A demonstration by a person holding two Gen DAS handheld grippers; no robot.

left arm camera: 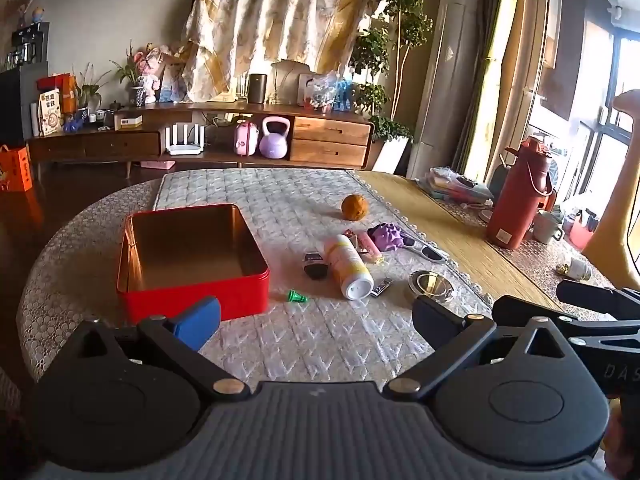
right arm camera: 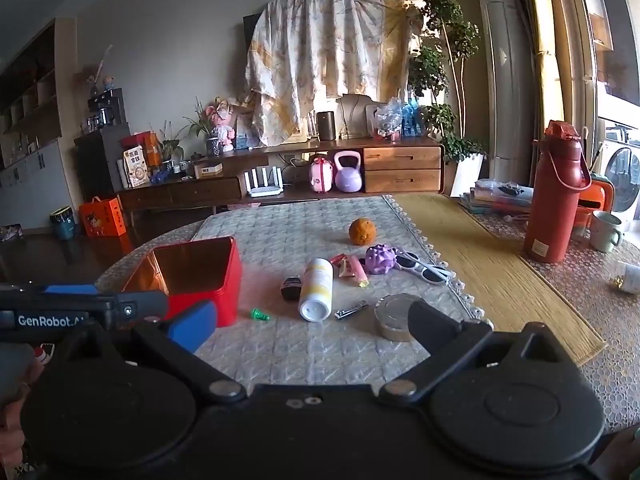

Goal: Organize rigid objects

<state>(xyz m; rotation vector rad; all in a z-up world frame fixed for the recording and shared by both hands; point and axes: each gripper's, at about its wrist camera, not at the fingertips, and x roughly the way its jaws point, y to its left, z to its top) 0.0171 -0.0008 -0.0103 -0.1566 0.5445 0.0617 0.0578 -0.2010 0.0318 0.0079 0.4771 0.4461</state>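
Left wrist view: both grippers wide apart and empty above the near edge of the quilted white table cover (left arm camera: pixel 280 200).

The left gripper (left arm camera: pixel 316 316) stands with jaws spread, nothing between them; the right gripper (right arm camera: pixel 312 320) likewise. The square red metal tin (left arm camera: pixel 192 256), open-topped and gold inside, sits toward the cover's left edge (nothing seen in it). To its right lie a small green plastic piece (left arm camera: pixel 298 297), a white and yellow cylindrical bottle (left arm camera: pixel 348 266) on its side, a black rectangular item (left arm camera: pixel 314 266) touching it, steel nail clippers (left arm camera: pixel 382 286) and a round silver metal tin (right arm camera: pixel 394 316). Further toward the far edge: a pink tube (left arm camera: pixel 370 246), a purple spiky ball (left arm camera: pixel 386 236), white-framed sunglasses (left arm camera: pixel 424 248), a round orange fruit (left arm camera: pixel 354 207). A tall red thermos (right arm camera: pixel 556 196) stands off the cover, near the table's right edge.
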